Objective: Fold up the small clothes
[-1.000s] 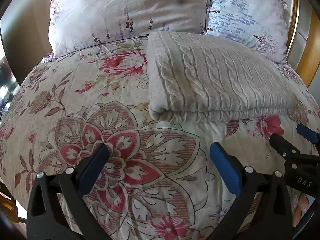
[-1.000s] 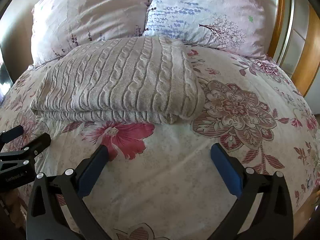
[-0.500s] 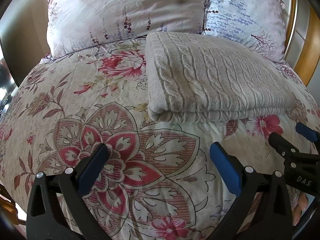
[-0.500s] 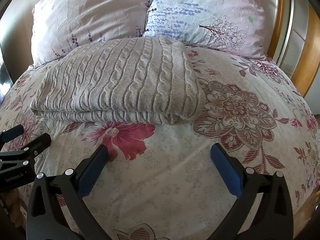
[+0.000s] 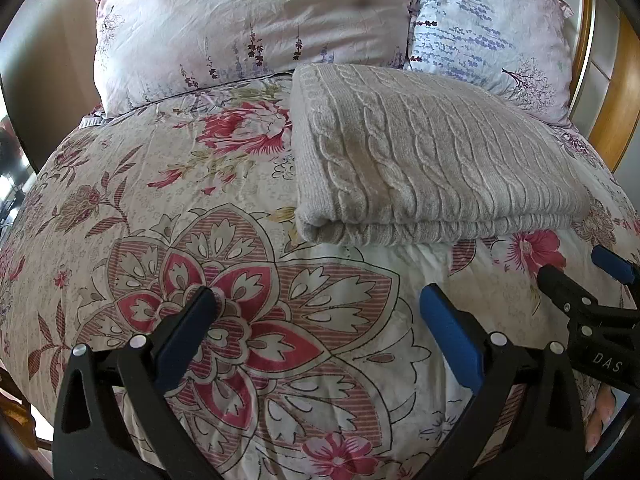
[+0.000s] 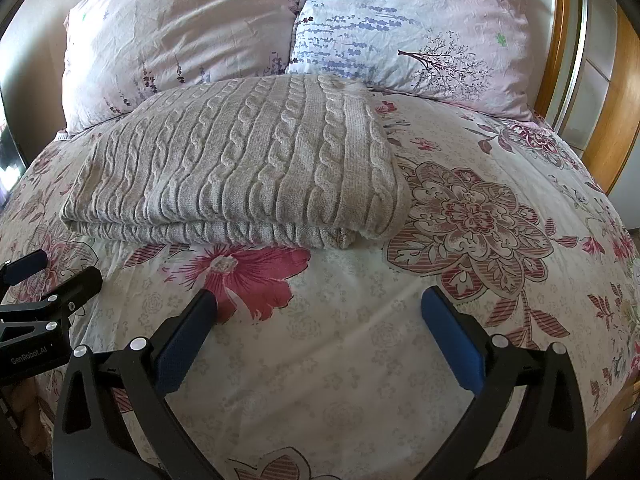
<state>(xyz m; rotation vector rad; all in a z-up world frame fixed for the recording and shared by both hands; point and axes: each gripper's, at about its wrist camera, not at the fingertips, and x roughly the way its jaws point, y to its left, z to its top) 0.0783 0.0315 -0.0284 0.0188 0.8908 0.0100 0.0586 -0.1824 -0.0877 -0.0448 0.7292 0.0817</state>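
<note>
A beige cable-knit sweater [image 5: 420, 160] lies folded into a flat rectangle on the floral bedspread [image 5: 200, 240], its far edge near the pillows. It also shows in the right wrist view [image 6: 248, 168]. My left gripper [image 5: 316, 312] is open and empty, hovering over the bedspread short of the sweater's near left corner. My right gripper [image 6: 320, 312] is open and empty, short of the sweater's near edge. The right gripper also shows at the right edge of the left wrist view [image 5: 580, 280], and the left gripper at the left edge of the right wrist view [image 6: 52, 276].
Two patterned pillows [image 6: 180, 32] [image 6: 420, 28] lean at the head of the bed behind the sweater. A wooden bed frame [image 6: 616, 112] runs along the right side. A dark wall [image 5: 44, 60] stands at the left.
Both views have shifted very slightly; the sweater sits a touch lower in the left wrist view. Both grippers stay open and the sweater has not moved.
</note>
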